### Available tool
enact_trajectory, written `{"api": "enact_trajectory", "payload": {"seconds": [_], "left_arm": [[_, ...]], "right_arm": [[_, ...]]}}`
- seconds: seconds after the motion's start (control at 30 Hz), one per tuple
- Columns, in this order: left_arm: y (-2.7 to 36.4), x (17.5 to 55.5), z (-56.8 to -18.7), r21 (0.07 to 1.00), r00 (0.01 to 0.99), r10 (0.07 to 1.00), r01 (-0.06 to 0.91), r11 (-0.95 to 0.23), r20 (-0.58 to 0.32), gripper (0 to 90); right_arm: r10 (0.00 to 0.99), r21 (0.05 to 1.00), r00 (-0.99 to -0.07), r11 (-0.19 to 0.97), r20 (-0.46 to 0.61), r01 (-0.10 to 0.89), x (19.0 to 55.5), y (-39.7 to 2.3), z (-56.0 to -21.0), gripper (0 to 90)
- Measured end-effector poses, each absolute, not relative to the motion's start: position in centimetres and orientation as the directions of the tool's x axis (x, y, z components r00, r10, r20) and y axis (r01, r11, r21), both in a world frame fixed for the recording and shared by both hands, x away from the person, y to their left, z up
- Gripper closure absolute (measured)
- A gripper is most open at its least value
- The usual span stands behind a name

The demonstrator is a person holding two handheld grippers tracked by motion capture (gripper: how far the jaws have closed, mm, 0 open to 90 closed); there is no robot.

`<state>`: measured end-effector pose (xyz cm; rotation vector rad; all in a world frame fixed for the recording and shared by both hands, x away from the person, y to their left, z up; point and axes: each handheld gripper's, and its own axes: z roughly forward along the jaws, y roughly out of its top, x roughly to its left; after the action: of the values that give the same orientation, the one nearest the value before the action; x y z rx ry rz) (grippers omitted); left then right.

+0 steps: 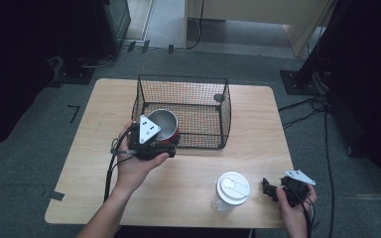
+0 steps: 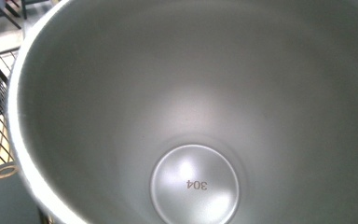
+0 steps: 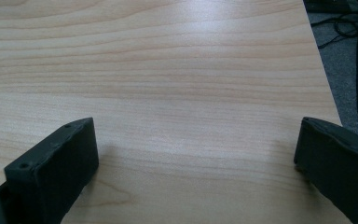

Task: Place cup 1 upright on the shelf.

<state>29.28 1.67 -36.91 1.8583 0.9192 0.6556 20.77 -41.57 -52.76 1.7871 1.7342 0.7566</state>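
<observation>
1. High view: left gripper (image 1: 155, 141) holds a steel cup (image 1: 162, 124) at the wire basket's (image 1: 225, 106) near-left corner; its jaws are hidden, so I cannot tell their spread.
2. Left gripper view: cup interior (image 2: 196, 116) looks rigid, light and slick; the rim seems the best grip.
3. Right gripper view: right gripper (image 3: 196, 154) hangs wide open and empty above the table (image 3: 182, 60), near-right.

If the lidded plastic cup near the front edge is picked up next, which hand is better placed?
Probably the right. The right tongs sit open on the table just beside the lidded cup, while the left tongs are occupied with the steel cup at the wire basket.
</observation>
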Motion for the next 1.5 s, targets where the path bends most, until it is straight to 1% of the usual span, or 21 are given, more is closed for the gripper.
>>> {"api": "enact_trajectory", "payload": {"seconds": [0.27, 0.47, 0.87, 1.27, 1.5], "left_arm": [[1.7, 31.2, -36.4, 0.92, 0.543, 0.838, 0.302, -0.25, 0.049, 8.7], [1.4, 32.8, -36.3, 0.921, 0.516, 0.855, 0.307, -0.238, 0.049, 8.7], [0.5, 36.0, -37.7, 0.914, 0.464, 0.883, 0.327, -0.239, 0.066, 8.8], [-0.2, 38.7, -40.0, 0.89, 0.417, 0.905, 0.379, -0.254, 0.081, 8.7], [-0.6, 39.9, -41.4, 0.86, 0.421, 0.903, 0.428, -0.278, 0.082, 8.7]], "right_arm": [[0.999, 0.713, 0.018, -0.033, 0.029, 0.701, 20.8, -41.6, -52.8, 0.0], [0.999, 0.713, 0.017, -0.033, 0.029, 0.701, 20.8, -41.6, -52.8, 0.0], [0.999, 0.712, 0.017, -0.032, 0.028, 0.701, 20.8, -41.6, -52.8, 0.0], [0.999, 0.713, 0.017, -0.033, 0.029, 0.701, 20.8, -41.6, -52.8, 0.0], [1.0, 0.713, 0.011, -0.029, 0.029, 0.701, 20.8, -41.6, -52.8, 0.0]]}}
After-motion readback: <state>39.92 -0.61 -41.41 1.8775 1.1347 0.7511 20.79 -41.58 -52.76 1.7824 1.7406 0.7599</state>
